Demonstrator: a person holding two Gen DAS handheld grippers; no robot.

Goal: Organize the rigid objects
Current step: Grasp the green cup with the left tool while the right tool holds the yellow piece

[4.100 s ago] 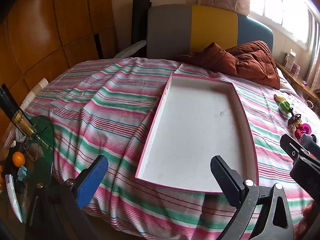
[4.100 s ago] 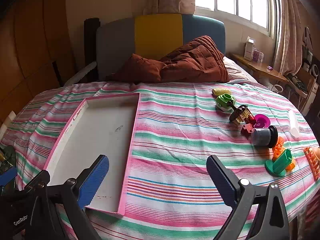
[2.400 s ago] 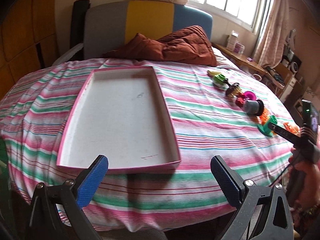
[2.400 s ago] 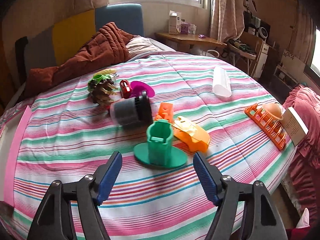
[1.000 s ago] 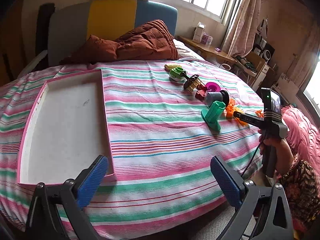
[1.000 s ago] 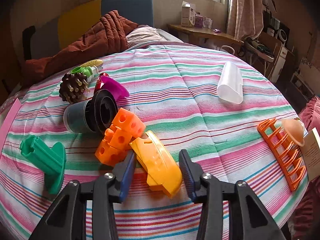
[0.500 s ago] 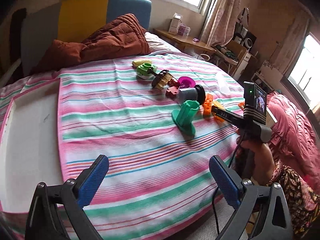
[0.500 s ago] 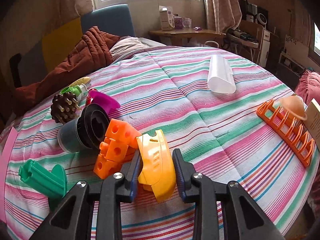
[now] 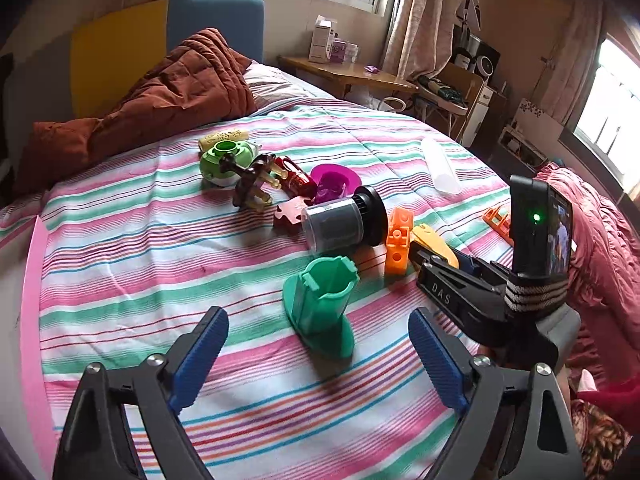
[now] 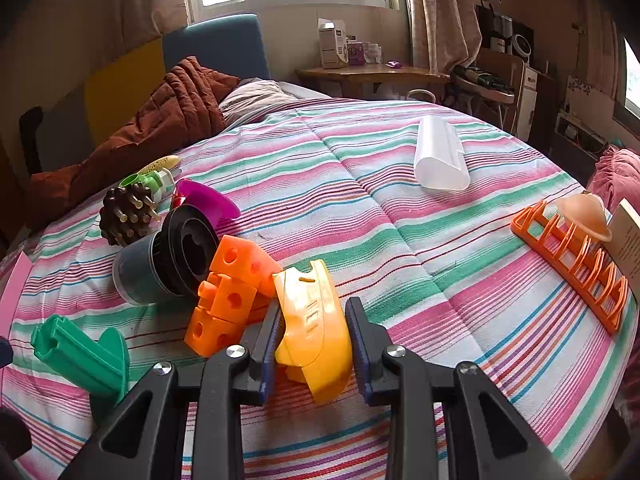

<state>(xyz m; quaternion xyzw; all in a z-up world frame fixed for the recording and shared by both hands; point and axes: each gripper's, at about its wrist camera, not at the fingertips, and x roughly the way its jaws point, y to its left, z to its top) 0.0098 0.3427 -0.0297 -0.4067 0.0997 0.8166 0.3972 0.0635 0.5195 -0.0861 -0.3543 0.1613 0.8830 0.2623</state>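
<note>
Right now your right gripper point(image 10: 313, 330) is clamped on the yellow plastic piece point(image 10: 314, 330), touching the orange block point(image 10: 230, 298) on the striped bedspread point(image 10: 380, 220). Your left gripper point(image 9: 318, 346), jaws apart and just been closing, has nothing clamped, facing the green stand point(image 9: 322, 312).

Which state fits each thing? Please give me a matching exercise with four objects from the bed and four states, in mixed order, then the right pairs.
Things:
1. yellow plastic piece
2. green stand
3. translucent white cup
4. peach dome

States:
A. lies on its side alone on the striped cover
B. sits on the orange rack
C. clamped in the right gripper
D. stands just ahead of the open left gripper, untouched

Pairs: 1-C, 2-D, 3-A, 4-B
</note>
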